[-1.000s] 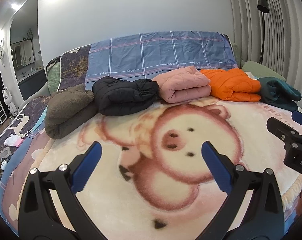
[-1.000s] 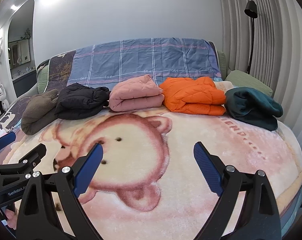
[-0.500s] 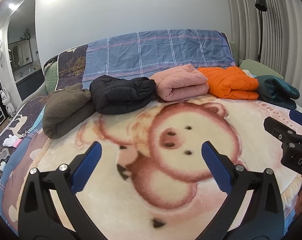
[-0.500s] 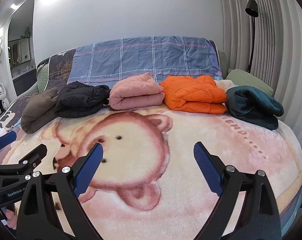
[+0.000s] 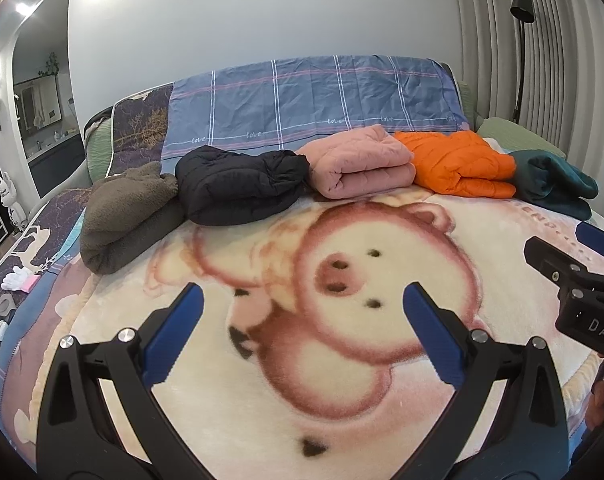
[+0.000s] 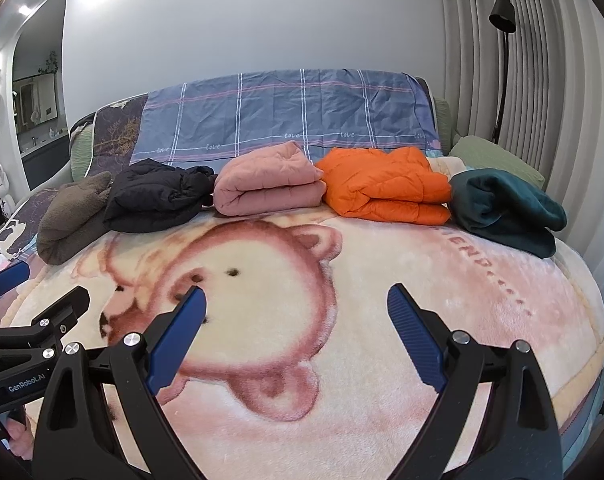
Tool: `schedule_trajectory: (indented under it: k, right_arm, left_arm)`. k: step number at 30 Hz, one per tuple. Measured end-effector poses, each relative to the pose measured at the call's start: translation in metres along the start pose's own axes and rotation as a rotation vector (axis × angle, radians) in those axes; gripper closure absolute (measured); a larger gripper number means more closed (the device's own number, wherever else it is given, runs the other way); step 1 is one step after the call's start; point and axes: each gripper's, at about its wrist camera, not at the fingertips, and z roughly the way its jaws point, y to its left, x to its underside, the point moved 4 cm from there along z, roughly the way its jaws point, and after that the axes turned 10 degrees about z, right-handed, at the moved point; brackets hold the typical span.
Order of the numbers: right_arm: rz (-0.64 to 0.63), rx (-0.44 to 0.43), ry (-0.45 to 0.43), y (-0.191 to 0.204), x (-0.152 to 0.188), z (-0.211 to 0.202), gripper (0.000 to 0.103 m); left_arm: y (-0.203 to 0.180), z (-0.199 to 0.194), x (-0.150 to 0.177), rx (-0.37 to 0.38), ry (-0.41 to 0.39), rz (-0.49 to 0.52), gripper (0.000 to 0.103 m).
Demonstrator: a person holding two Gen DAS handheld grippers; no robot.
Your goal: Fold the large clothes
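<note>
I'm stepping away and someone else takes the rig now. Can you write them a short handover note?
Left hand-held gripper: open, empty, above the pig blanket.
Right hand-held gripper: open, empty, beside it.
Five folded garments in a row at the far end: brown fleece, black jacket, pink jacket, orange jacket, teal garment.
Done: all five look folded.
Left: no unfolded garment in view; check off-camera.

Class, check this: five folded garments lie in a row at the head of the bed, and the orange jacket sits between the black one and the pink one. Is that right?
Not quite. In the right wrist view the orange jacket sits between the pink one and the dark teal one; the black one lies on the pink one's other side. Five folded garments in a row is correct.
</note>
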Motion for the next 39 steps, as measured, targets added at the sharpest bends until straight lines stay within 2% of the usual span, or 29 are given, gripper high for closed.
schedule_trajectory:
  k: [31, 33, 39]
  right_arm:
    - [-0.003, 0.019, 0.004, -0.0048, 0.0010, 0.0057, 0.011]
    - [-0.004, 0.021, 0.003, -0.0052, 0.0008, 0.0058, 0.008]
    - [-0.008, 0.027, -0.004, -0.0059, 0.0006, 0.0030, 0.007]
  left_arm:
    - [-0.0096, 0.0055, 0.0024, 0.009, 0.017, 0.005, 0.002]
    - [-0.0098, 0.0054, 0.0025, 0.008, 0.017, 0.006, 0.002]
    - [-0.0101, 0.0054, 0.0028, 0.010, 0.020, 0.006, 0.002]
